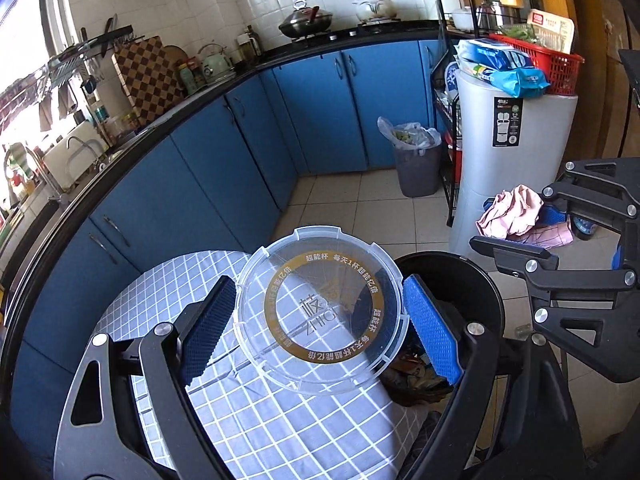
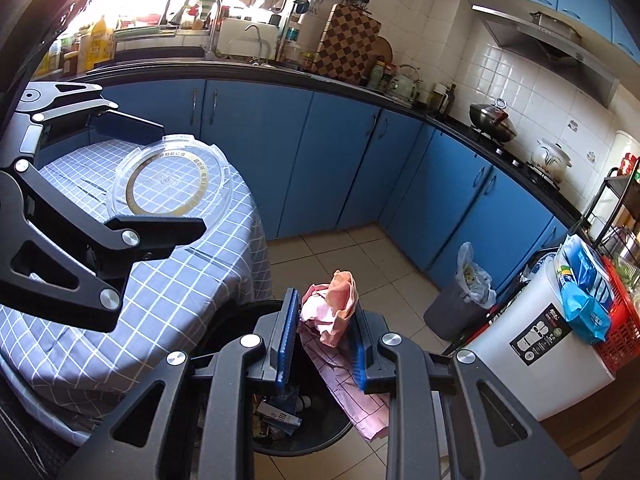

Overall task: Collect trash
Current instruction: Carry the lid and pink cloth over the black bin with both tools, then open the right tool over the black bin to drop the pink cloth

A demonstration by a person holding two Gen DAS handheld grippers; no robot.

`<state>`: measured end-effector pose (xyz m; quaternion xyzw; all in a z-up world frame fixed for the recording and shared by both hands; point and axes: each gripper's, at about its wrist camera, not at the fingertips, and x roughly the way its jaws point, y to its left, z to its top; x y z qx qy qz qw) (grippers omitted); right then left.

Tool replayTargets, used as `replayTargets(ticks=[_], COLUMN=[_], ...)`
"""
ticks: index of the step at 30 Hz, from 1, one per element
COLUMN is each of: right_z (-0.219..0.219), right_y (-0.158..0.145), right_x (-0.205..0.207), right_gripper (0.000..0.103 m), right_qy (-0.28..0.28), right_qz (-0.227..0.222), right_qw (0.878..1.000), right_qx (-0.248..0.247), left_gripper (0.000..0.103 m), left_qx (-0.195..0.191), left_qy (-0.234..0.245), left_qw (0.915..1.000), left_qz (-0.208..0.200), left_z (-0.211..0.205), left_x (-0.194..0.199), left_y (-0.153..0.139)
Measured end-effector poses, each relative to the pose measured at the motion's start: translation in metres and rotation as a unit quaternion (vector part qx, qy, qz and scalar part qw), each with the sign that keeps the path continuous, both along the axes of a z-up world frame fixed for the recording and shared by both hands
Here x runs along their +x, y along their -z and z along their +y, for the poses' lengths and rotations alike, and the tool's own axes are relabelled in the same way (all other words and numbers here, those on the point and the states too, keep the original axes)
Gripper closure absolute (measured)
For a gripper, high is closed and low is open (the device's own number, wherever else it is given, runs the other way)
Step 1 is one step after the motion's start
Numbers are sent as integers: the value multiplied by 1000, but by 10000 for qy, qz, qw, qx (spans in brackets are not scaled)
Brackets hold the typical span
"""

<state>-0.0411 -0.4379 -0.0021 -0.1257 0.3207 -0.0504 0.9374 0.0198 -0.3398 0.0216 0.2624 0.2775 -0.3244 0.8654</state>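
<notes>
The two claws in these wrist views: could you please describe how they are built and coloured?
Both match: the left claw and right claw have matte black angular linkage arms with triangular cut-outs, joined by round silver pivot bolts. Each finger carries a flat blue pad with a fine ridged texture. No cables, markings or sleeves show.

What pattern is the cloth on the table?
The tablecloth is grey-blue with a white grid check, clearest in the right wrist view.

The open mouth of the black bin is flanked by the covered table; bare tiled floor is left beyond.
</notes>
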Motion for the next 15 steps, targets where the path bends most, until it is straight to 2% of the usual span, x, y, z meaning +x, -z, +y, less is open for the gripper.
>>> replayTargets(ticks=[15], right_z=[-31], right_y=[11], right_x=[15], right_gripper=[80], right_qy=[151], right_qz=[18], right_qw=[9995], right_qx=[265], left_gripper=[19], left_qx=[97], left_qy=[51], left_qw=[9999], left_qz=[36], left_z=[-32], left_x=[15], left_y=[9])
